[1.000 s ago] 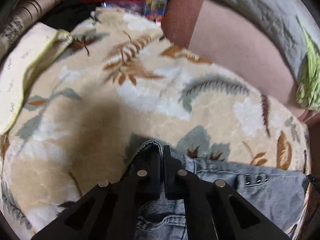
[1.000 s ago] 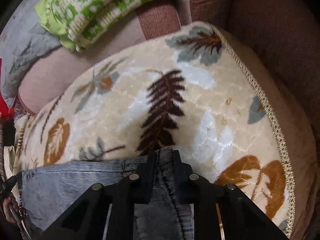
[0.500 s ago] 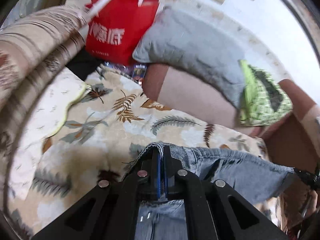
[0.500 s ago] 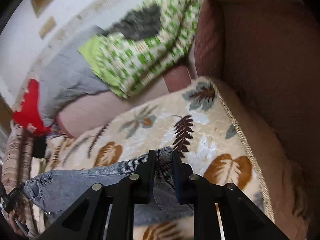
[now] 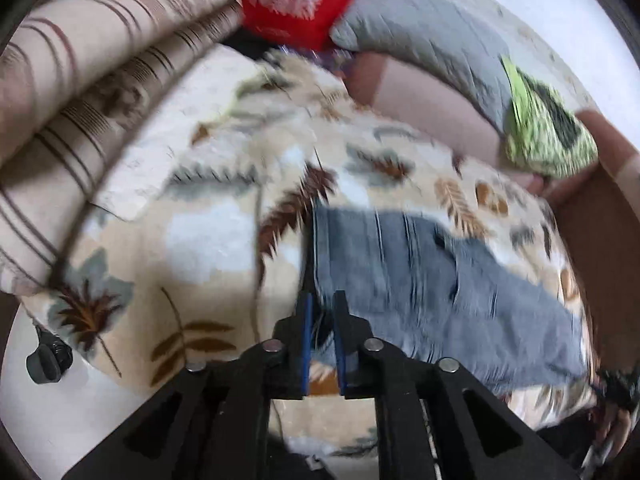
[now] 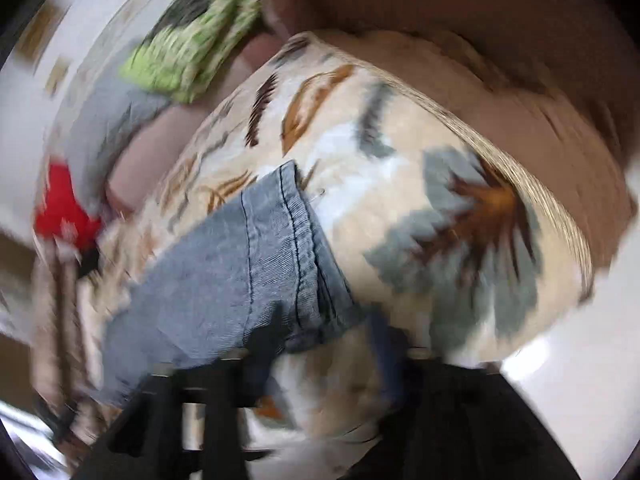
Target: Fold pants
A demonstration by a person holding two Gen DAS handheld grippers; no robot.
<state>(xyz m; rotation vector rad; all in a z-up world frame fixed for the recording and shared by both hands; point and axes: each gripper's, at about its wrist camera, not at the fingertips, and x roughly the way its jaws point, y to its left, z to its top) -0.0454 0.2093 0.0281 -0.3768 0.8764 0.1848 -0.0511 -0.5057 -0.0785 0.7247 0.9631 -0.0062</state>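
On the leaf-patterned blanket that covers the sofa seat, seen from my left wrist, the grey-blue pants lie spread flat, running from just ahead of my fingers off to the right edge of the seat. My left gripper has just been opening: its jaws now stand a narrow slit apart, blue pads showing on the inner faces, and the near edge of the denim sits right at the tips, with a little of it seeming to lie in the gap. Through the blur I cannot tell whether the pads touch it. Beyond the blanket there is a striped cushion on the left, a red bag, a grey pillow and a green-and-white cloth on the sofa back.

From my right wrist the picture is heavily smeared. The hemmed end of the pants lies on the blanket, its double-stitched edge facing right. My right gripper has just been opening too; its jaws stand wide apart and hold nothing, the left finger overlapping the denim's lower edge, the other over bare blanket.
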